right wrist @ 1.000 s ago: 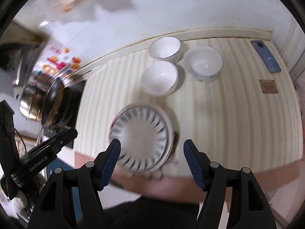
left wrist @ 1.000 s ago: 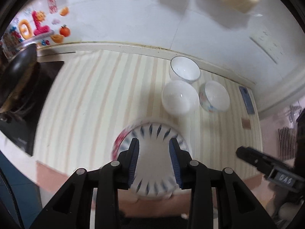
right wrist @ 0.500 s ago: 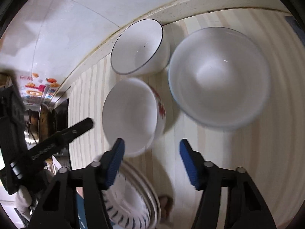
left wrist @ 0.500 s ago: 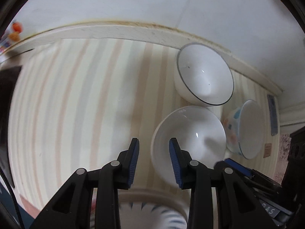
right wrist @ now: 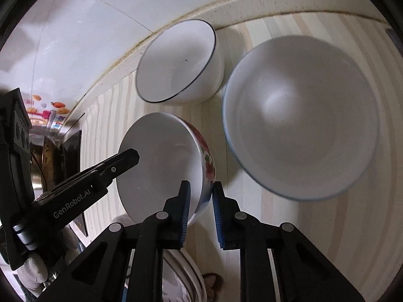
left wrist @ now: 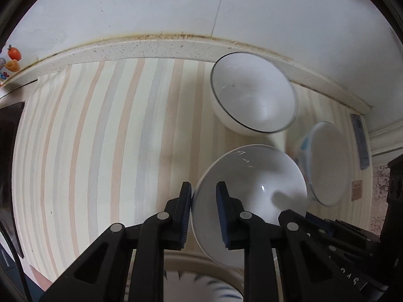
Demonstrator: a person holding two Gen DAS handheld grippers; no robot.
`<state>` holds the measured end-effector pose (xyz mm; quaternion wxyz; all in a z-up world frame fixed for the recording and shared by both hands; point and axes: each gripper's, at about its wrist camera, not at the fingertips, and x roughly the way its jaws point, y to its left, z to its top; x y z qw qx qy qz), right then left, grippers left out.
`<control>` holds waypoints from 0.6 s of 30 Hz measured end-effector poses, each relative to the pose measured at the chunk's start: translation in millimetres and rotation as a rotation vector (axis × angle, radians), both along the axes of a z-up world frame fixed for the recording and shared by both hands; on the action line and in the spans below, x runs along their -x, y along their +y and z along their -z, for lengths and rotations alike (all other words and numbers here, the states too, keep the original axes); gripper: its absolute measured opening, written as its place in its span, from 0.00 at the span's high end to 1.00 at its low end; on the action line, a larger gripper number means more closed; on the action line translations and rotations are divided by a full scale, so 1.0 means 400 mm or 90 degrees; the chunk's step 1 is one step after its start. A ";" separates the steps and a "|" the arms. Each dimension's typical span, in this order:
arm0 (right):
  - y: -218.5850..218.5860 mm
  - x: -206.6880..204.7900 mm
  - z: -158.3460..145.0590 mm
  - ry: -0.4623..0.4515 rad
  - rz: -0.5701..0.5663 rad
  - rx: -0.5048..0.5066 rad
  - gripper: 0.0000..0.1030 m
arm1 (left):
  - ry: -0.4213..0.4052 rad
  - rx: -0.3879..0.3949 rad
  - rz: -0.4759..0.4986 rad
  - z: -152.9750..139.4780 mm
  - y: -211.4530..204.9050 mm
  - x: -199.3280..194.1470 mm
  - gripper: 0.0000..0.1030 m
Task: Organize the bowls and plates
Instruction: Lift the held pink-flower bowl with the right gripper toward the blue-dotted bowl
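Both grippers straddle the floral bowl (right wrist: 173, 161) on the striped counter (left wrist: 100, 151) — left gripper (left wrist: 203, 214) on its left rim, right gripper (right wrist: 200, 210) on its right rim, jaws closing on the wall. Behind it sits a dark-rimmed bowl (right wrist: 181, 60), beside it a blue-rimmed bowl (right wrist: 302, 115).

Striped counter (left wrist: 105, 156) with three bowls (left wrist: 254, 100), plates (right wrist: 183, 276)

On the striped counter (left wrist: 100, 151), one bowl (right wrist: 176, 60) sits far against the wall ledge (left wrist: 151, 47), a second bowl (right wrist: 161, 166) just nearer, a third bowl (right wrist: 302, 115) to their right, and stacked plates (right wrist: 186, 276) nearest.
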<state>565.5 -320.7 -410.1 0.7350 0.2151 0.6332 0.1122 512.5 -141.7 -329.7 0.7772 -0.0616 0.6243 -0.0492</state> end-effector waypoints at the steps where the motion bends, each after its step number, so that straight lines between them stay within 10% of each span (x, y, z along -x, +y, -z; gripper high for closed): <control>1: -0.001 0.007 -0.011 -0.003 -0.003 -0.003 0.81 | -0.001 0.002 0.001 -0.008 -0.002 0.009 0.83; 18: -0.243 0.284 -0.101 0.011 0.017 0.007 0.81 | 0.000 0.038 0.102 -0.045 -0.261 0.195 0.83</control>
